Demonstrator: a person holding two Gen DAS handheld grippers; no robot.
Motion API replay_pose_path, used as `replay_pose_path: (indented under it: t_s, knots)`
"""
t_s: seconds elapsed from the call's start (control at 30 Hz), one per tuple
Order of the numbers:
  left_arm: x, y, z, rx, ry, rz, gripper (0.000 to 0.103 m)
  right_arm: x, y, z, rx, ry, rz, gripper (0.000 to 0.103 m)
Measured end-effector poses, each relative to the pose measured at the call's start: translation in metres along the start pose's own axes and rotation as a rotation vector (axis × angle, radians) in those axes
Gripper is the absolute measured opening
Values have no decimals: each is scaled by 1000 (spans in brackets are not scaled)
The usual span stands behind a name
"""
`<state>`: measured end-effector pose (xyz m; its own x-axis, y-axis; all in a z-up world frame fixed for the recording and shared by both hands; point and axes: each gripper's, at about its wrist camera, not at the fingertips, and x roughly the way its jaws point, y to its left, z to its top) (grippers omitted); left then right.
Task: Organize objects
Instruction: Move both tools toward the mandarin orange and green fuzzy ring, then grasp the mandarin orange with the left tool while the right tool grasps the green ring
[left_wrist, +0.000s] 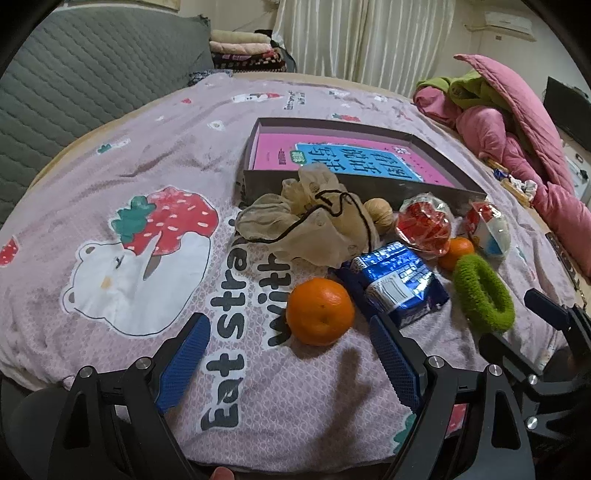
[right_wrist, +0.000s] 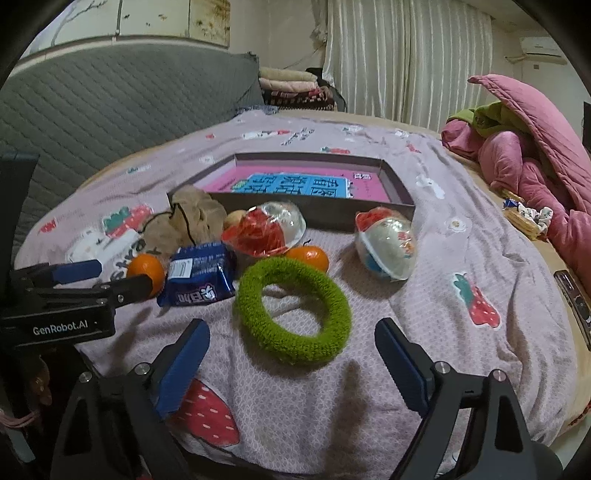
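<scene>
Loose objects lie on a bed before a shallow grey box (left_wrist: 436, 192) (right_wrist: 400, 201) with a pink book in it. My left gripper (left_wrist: 290, 326) is open, just short of an orange (left_wrist: 319, 312) (right_wrist: 147, 271). Beside it lie a blue snack pack (left_wrist: 395, 280) (right_wrist: 201, 278), a beige mesh pouch (left_wrist: 314, 218) (right_wrist: 184, 219), a walnut (left_wrist: 378, 214), a second orange (left_wrist: 456, 251) (right_wrist: 310, 256), two clear plastic balls (left_wrist: 424, 223) (right_wrist: 386, 245). My right gripper (right_wrist: 291, 330) is open around the near side of a green fuzzy ring (right_wrist: 293, 319) (left_wrist: 482, 291).
The bed has a pink strawberry-and-bear sheet (left_wrist: 140, 243) (right_wrist: 461, 258). Pink and green quilts (left_wrist: 517, 122) (right_wrist: 528, 147) pile up at the right. A grey padded headboard (left_wrist: 85, 70) stands at the back left. A remote (right_wrist: 576, 306) lies at the right edge.
</scene>
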<state>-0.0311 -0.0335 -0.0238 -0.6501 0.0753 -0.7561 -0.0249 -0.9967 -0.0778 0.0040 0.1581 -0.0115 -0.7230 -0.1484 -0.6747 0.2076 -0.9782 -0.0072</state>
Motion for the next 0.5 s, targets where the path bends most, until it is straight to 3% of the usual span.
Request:
replay_pose_path:
  t_s: [0.37,0.5]
  knots:
    - [15,2,2,-8,20,11,87,18,1,1,-8,33,-39,88]
    - [18,-1,3,3,18,5,80,20,-2,3,-2,39,-46,85]
